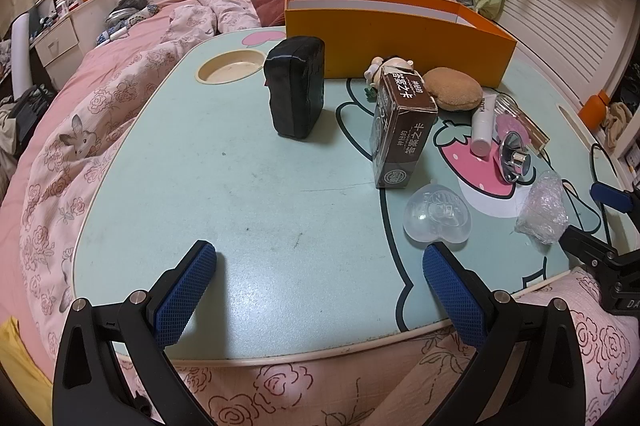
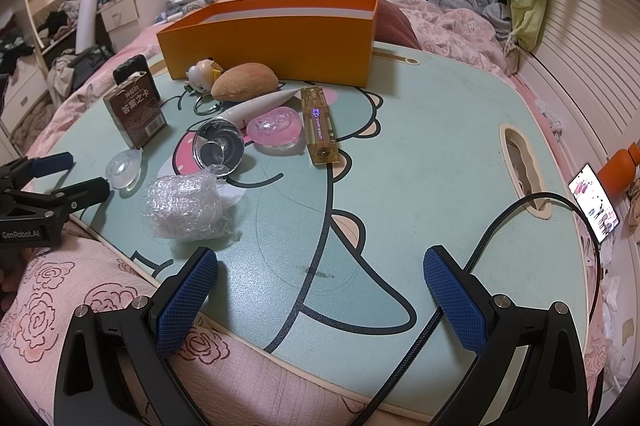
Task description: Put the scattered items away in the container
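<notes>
So the thing everything hinges on here is the orange box point(image 2: 272, 41), sitting at the far edge of the lap table point(image 2: 440, 145) with its long side running left-right across the view. Every bit of clutter lies in front of that box, on the gripper side of it, so any item has to travel away from the person and up over the near wall.

Closest to the box: a little figurine point(image 2: 202, 75) and a tan plush pad point(image 2: 244, 81), both just beside its front wall. A bit further out from the box there's a white tube point(image 2: 256, 107), a pink gel piece point(image 2: 274, 127), a shiny metal cup point(image 2: 218, 147) tipped on its side, and a clear yellowish bottle point(image 2: 320, 123) whose long axis points roughly straight at the box. The brown card box point(image 2: 136, 113) and a black pouch point(image 1: 296, 89) stand toward the box's left end. Farthest from the box, near the table's front edge, are a clear heart-shaped piece point(image 1: 438, 216) and a wad of bubble wrap point(image 2: 186, 205).

The right gripper point(image 2: 320, 302) is spread wide with nothing in it, and the bubble wrap is just ahead and to its left. The left gripper point(image 1: 320, 298) is also spread and empty, with the heart piece just ahead of its right finger. My guess is the right one goes for the wrap first, since it's nearer.
</notes>
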`<state>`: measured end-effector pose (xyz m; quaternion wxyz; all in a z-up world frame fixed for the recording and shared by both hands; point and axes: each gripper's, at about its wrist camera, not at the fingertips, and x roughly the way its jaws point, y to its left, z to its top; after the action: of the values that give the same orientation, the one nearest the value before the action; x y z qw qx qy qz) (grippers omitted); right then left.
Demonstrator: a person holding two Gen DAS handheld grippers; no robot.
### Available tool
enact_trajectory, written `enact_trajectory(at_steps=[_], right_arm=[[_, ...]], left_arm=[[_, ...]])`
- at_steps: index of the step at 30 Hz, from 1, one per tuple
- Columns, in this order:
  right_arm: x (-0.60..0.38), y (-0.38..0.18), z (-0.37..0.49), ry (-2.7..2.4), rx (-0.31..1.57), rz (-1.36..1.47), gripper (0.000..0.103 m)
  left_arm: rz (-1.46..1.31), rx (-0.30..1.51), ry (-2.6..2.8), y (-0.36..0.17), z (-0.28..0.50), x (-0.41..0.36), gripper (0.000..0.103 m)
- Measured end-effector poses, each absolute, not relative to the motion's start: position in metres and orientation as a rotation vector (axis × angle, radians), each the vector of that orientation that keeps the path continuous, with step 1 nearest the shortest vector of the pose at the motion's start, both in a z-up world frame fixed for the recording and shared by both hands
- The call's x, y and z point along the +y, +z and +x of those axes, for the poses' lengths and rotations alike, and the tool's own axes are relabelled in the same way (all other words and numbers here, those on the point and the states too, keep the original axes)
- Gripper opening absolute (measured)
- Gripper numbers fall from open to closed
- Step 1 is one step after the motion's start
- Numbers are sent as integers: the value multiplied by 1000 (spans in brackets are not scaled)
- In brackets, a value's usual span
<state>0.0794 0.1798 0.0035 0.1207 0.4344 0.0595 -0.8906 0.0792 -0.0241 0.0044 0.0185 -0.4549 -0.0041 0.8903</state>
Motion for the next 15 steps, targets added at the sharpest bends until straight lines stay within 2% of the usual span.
enact_trajectory(at_steps=[8, 13, 15], right_arm=[[180, 3, 80, -2600, 170, 1268, 103], [181, 3, 80, -2602, 168, 1265, 103], [181, 3, 80, -2601, 168, 1265, 103]], left_arm=[[-1386, -20, 2791, 10, 83, -24, 103], [-1092, -58, 2842, 50, 91, -21, 102], [-1077, -87, 2807, 56, 79, -17, 94]])
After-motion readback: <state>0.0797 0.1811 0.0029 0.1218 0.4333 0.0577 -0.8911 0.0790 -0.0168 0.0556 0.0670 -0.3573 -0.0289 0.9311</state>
